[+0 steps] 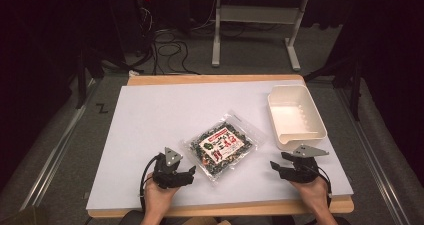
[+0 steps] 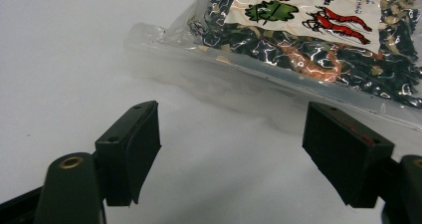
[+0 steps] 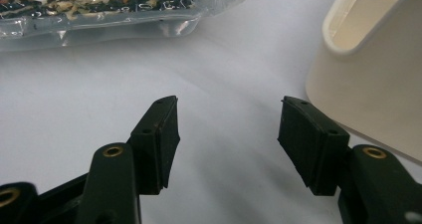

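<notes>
Two claws rest low near the front edge of the white-topped worktop (image 1: 150, 110) with a wooden rim, one in each hand. The left claw (image 1: 191, 172) sits just beside the near-left corner of the clear plastic packet of dark dried greens with a white and red printed label (image 1: 223, 145), its jaws apart and nothing between them. The right claw (image 1: 274, 166) lies off the packet's right side, close to the near end of the cream plastic rectangular tray (image 1: 320, 122), its jaws likewise apart and bare.

Plenty of open surface stretches behind and to the left of the packet; the tray takes up the far-right part, well short of the right edge. The packet lies flat near the middle, turned at a slant, its sealed clear border wider than the contents.

Seen from the left gripper view, the packet's (image 2: 308, 45) transparent seam and a red shrimp drawing on the label come out sharply, just ahead of the left claw (image 2: 231, 139). From the right gripper view, the tray's (image 3: 368, 84) rounded outer wall and spout-like lip stand just beside the right claw (image 3: 229, 134), with the packet's (image 3: 114, 10) edge farther off.
</notes>
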Demonstrator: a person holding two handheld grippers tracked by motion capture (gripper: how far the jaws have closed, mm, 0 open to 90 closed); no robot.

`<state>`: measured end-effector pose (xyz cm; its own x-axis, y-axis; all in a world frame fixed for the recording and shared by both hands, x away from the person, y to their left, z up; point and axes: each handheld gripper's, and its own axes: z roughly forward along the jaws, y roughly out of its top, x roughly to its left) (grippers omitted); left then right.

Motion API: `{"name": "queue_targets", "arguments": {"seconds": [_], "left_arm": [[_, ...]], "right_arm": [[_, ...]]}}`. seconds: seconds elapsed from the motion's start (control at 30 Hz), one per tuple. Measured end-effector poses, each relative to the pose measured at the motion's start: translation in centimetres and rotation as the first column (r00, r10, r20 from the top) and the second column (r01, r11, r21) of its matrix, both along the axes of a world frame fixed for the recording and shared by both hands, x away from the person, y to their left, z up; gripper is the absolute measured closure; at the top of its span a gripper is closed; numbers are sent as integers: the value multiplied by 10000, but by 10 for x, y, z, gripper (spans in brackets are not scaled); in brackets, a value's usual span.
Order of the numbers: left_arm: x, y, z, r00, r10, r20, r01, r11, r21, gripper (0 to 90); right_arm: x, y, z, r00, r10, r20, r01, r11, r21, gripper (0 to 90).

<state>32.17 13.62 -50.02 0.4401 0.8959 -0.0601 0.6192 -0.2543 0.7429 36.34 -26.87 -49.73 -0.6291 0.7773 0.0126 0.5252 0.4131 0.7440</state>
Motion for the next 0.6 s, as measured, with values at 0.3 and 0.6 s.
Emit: {"name": "queue_targets", "arguments": {"seconds": [0.3,0.6], "left_arm": [[0,-2,0,10000,-11,30,11,10000,40,233],[0,-2,-1,9999,118,66,-119,9999,109,233]], "right_arm": [[1,-2,-1,10000,-33,-3,33,9999,117,413],[-2,2,-1,9995,-80,313,95,9989,-458,393]]}}
